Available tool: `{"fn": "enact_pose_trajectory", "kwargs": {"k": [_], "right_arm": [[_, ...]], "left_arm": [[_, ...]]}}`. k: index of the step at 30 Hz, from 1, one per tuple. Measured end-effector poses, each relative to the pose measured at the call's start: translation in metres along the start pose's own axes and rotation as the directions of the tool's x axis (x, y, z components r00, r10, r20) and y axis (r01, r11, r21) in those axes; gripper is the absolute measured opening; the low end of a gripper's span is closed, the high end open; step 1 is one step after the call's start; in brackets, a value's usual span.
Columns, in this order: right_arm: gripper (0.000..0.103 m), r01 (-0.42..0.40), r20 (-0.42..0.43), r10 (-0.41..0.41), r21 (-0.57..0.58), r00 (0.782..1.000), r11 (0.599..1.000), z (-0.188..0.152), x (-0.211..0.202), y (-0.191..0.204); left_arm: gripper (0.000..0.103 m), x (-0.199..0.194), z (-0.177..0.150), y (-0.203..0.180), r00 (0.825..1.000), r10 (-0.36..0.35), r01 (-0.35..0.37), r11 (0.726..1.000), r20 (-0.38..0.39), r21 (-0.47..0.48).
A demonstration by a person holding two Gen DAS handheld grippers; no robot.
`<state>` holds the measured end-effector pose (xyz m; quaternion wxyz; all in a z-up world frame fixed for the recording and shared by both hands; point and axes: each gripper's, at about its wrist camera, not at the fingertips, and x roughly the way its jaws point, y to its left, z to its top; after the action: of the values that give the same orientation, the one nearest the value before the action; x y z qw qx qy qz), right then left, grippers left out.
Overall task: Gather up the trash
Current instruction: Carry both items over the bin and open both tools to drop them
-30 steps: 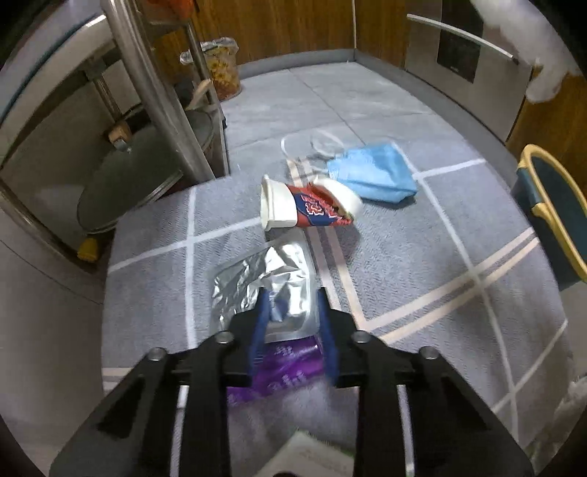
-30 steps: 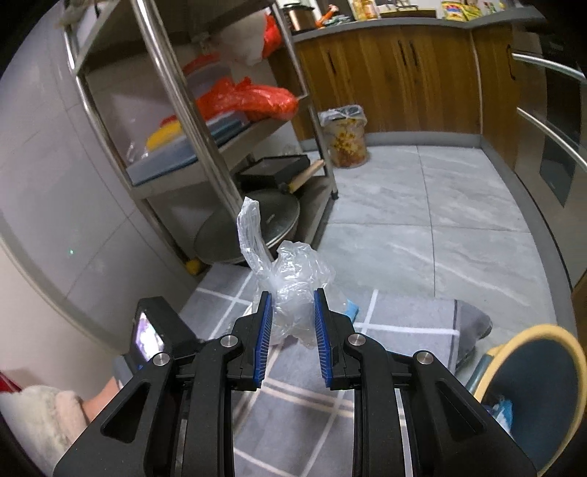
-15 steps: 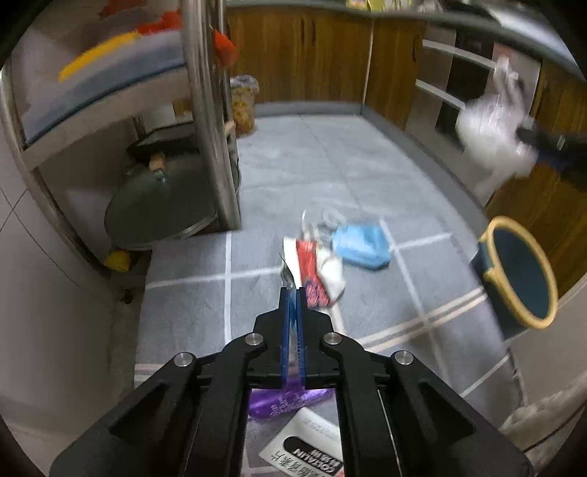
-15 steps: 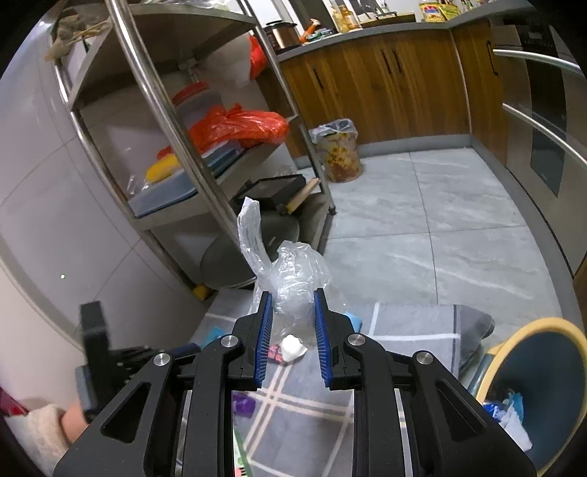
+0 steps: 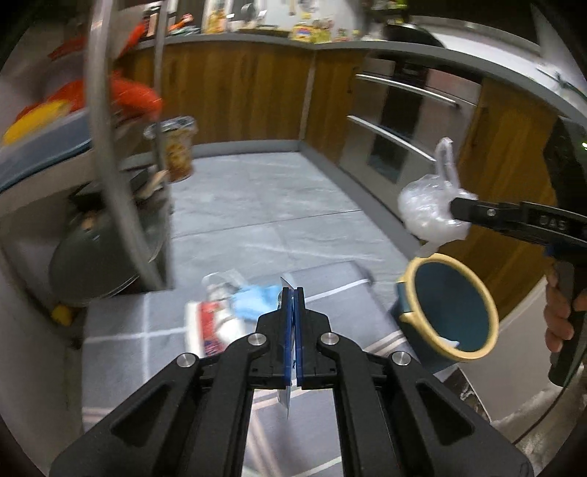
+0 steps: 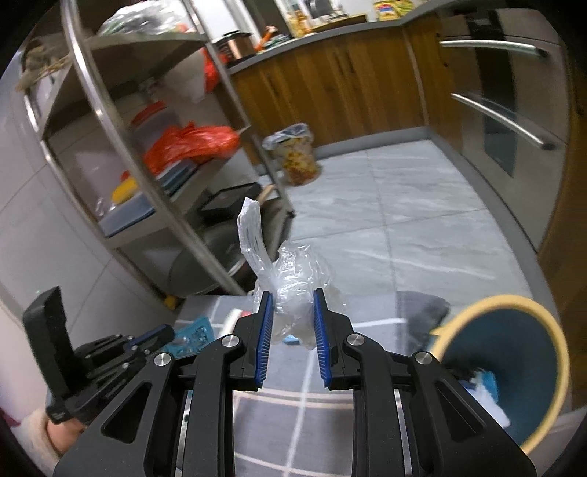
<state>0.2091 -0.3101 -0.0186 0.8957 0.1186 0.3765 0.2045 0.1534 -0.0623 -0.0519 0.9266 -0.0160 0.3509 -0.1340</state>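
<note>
Left wrist view: left claw (image 5: 292,293) pinching thin foil wrapper (image 5: 287,398). Right claw (image 6: 292,310) clamped on crumpled clear bag (image 6: 293,279), near blue bin (image 6: 513,352).

Shelf rack (image 5: 110,154), left of left wrist view: motion-blurred, contents only red/yellow smears. Cup (image 5: 211,326) and blue mask (image 5: 256,299) on rug: blurred, partly behind gripper fingers. Foil wrapper (image 5: 286,400): edge-on sliver, print unreadable. Bin (image 6: 550,367), lower right of right wrist view: rim cut by frame edge, contents unclear. Countertop items (image 5: 308,33), top: too small to ID.
</note>
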Motion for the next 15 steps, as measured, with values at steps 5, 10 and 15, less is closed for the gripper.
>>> {"fn": "enact_pose_trajectory", "kwargs": {"k": [5,10,15], "right_arm": [[0.023,0.076,0.027,-0.076,0.033,0.997,0.997,0.002,-0.029,-0.039],[0.023,0.165,0.046,-0.167,0.061,0.985,0.985,-0.005,-0.064,-0.081],[0.023,0.234,0.024,-0.24,0.146,0.97,0.961,-0.021,-0.09,-0.127]], "left_arm": [[0.001,0.011,0.011,-0.041,0.997,-0.074,0.073,0.995,0.012,0.066],[0.001,0.018,0.016,-0.076,0.99,-0.137,0.134,0.984,0.019,0.114],[0.001,0.037,0.018,-0.125,0.978,-0.208,0.206,0.961,-0.009,0.186]]}}
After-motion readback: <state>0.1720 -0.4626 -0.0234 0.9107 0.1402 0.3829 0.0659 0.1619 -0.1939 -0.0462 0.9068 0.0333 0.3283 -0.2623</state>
